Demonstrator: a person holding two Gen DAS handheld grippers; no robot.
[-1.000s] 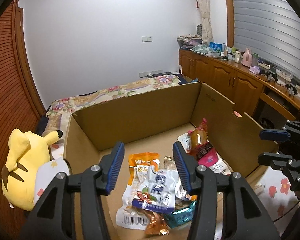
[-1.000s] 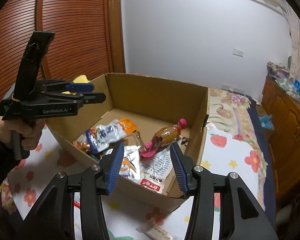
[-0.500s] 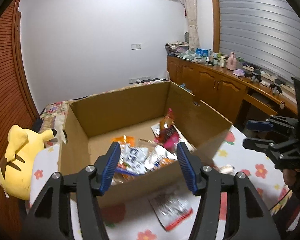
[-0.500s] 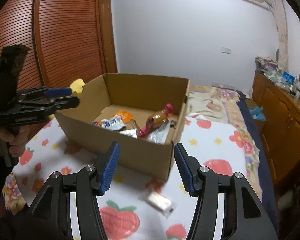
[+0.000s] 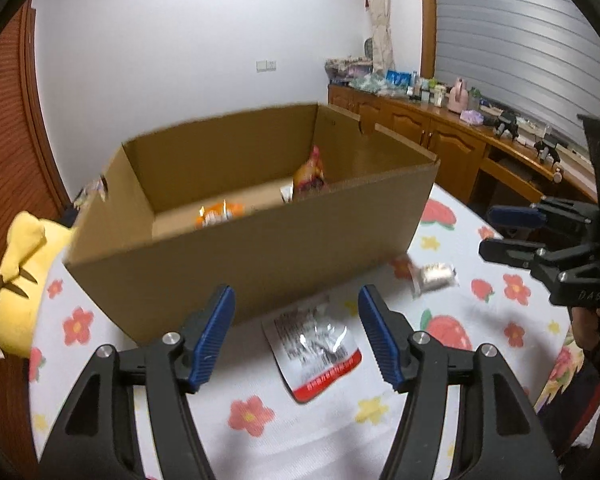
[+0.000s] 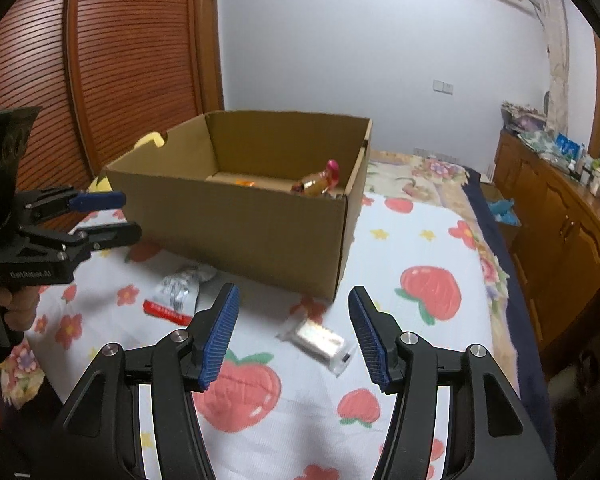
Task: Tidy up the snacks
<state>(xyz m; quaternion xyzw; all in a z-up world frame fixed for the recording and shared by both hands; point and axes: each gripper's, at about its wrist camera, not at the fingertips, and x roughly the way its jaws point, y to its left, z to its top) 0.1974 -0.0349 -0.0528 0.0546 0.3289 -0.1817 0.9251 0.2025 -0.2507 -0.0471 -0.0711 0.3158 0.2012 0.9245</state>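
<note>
Blue-padded left gripper [image 5: 296,336] and right gripper [image 6: 292,332] angled down, part-open after widening, nothing held.

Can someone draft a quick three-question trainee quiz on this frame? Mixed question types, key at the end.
1. True or false: both snack packets lying on the bedsheet are outside the cardboard box.
2. Which packet lies ahead between the left gripper fingers: A) the silver packet with the red edge, B) the small clear-wrapped bar, C) the pink-topped snack?
3. Fill in: neither gripper, left or right gripper, holds anything; both stand ____.

Key: 1 true; 2 A; 3 open.
</note>
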